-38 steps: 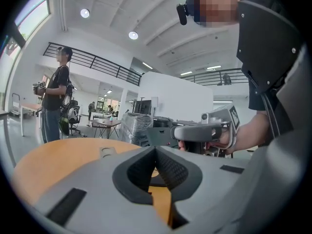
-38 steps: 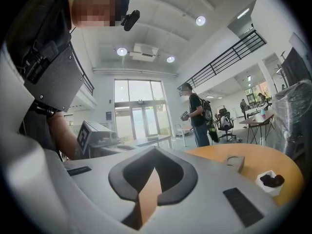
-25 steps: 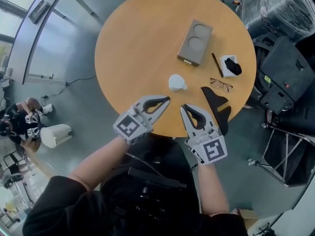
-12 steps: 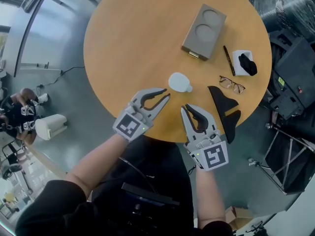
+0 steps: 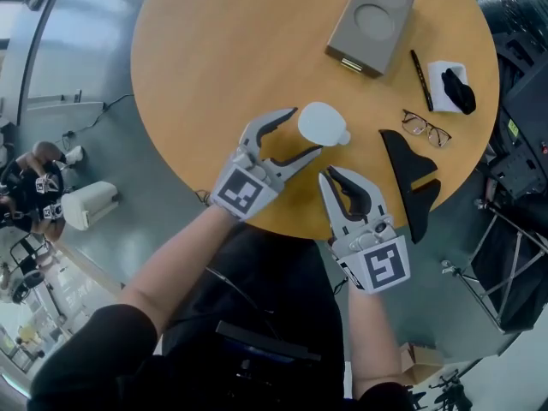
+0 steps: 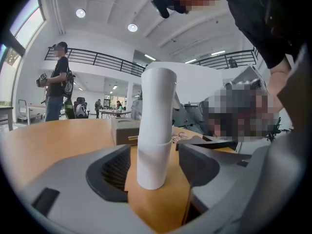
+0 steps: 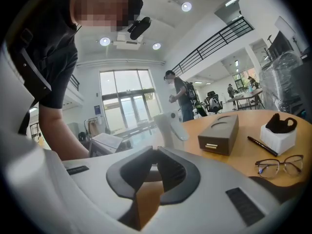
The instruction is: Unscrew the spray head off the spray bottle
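White spray bottle [image 5: 321, 125] upright, nozzle [image 5: 344, 136] rightward.

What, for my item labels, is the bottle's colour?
The bottle is plain white all over; the left gripper view shows it best.

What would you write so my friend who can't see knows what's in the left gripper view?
A white spray bottle stands upright on a wooden table between the jaws of the left gripper, which are opening and not touching it. Behind it lie a grey box and a pair of glasses.
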Available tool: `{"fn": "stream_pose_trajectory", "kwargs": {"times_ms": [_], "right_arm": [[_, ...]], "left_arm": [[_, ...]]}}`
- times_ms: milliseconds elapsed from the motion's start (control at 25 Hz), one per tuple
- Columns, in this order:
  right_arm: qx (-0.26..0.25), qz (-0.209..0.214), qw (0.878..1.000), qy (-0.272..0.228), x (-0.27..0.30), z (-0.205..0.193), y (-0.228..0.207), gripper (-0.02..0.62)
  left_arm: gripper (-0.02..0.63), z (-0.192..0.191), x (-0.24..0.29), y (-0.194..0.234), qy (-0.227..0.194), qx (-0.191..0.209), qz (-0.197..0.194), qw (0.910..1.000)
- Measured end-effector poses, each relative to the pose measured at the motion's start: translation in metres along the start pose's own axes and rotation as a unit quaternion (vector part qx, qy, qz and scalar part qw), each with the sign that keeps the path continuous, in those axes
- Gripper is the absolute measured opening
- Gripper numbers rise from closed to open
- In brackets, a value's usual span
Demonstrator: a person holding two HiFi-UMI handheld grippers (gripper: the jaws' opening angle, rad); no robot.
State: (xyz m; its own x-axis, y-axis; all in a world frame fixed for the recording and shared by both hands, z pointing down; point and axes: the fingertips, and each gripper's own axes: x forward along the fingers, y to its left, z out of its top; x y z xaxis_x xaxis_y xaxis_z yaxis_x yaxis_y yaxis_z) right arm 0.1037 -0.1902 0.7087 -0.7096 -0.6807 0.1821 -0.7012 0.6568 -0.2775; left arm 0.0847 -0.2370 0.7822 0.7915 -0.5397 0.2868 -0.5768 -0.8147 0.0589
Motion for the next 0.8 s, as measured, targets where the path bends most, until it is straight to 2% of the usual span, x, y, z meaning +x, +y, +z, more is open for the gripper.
{"fn": "stream_pose_trajectory", "kwargs": {"times_ms": [280, 480, 640, 800], "right_arm": [[0.001, -0.006, 1.000, 0.006, -0.004, -0.011, -0.009, 0.035], [0.000, -0.007, 1.000, 0.008, -0.009, -0.016, -0.014, 0.035], [0.004, -0.006, 1.000, 0.007, -0.011, -0.017, -0.013, 0.035], [0.010, -0.006, 1.000, 0.009, -0.012, -0.019, -0.012, 0.035]], "left_arm": [[0.347, -0.006, 0.031, -0.001, -0.007, -0.004, 0.002, 1.0000], [0.347, -0.010, 0.044, 0.001, -0.008, 0.003, 0.003, 1.0000], [0.347, -0.011, 0.048, 0.002, -0.012, -0.009, 0.000, 0.9999], [0.316, -0.011, 0.049, 0.001, -0.007, 0.002, -0.008, 0.9999]]}}
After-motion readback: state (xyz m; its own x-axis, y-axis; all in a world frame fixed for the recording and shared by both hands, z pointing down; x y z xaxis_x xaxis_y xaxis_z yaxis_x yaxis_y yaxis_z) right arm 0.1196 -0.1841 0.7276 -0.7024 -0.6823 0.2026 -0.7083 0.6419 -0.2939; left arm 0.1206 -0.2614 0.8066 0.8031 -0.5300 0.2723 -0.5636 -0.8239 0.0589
